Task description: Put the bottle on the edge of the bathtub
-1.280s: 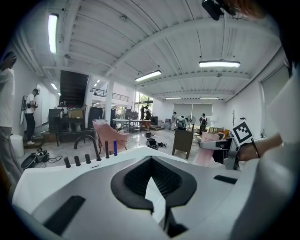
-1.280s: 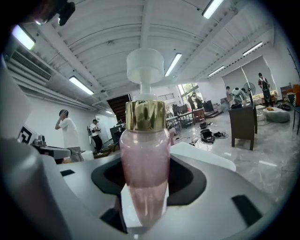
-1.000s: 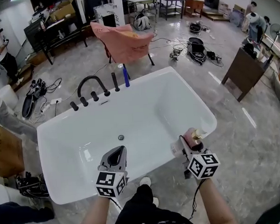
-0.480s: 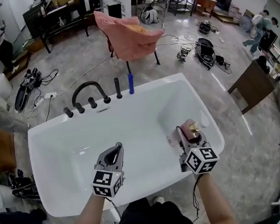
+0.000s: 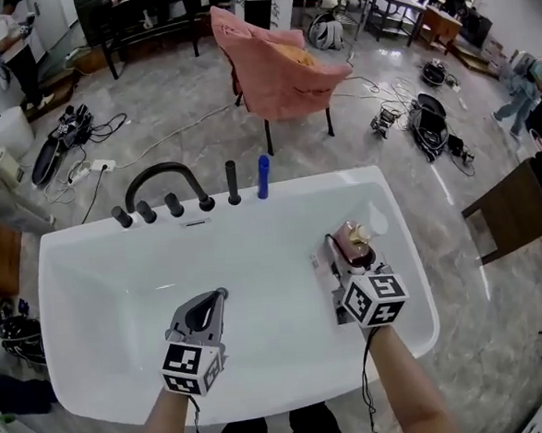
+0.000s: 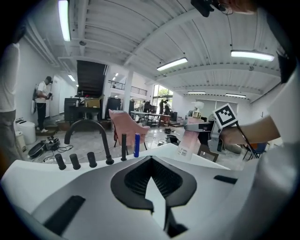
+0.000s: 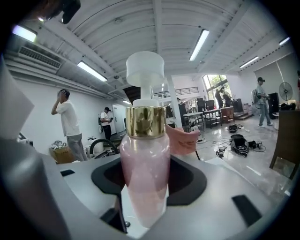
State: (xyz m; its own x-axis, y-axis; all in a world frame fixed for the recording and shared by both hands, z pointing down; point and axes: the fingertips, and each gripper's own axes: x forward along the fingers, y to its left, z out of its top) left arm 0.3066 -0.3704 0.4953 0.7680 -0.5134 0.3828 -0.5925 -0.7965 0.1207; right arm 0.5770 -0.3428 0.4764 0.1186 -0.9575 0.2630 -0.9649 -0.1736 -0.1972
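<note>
A pink bottle point(image 5: 354, 242) with a gold collar and white pump stands upright between the jaws of my right gripper point(image 5: 346, 254), which is shut on it. It hangs over the right inside of the white bathtub point(image 5: 412, 247), close to the right rim. In the right gripper view the bottle point(image 7: 145, 178) fills the middle, and the right gripper point(image 7: 147, 164) clamps its body. My left gripper point(image 5: 219, 296) hovers over the tub's middle, its jaws together and empty. In the left gripper view the left gripper point(image 6: 151, 158) points at the far rim, and the bottle point(image 6: 188, 140) shows at the right.
A black arched faucet point(image 5: 162, 177), black knobs and a blue upright stick point(image 5: 264, 176) line the tub's far rim. Behind stands a pink chair point(image 5: 279, 71). Cables and gear litter the floor; a dark wooden table point(image 5: 511, 208) is at the right, a person point(image 5: 14, 48) far left.
Both grippers have moved forward from the near rim to over the tub's inside. The bottle stayed upright in the right gripper and now sits nearer the right rim.
</note>
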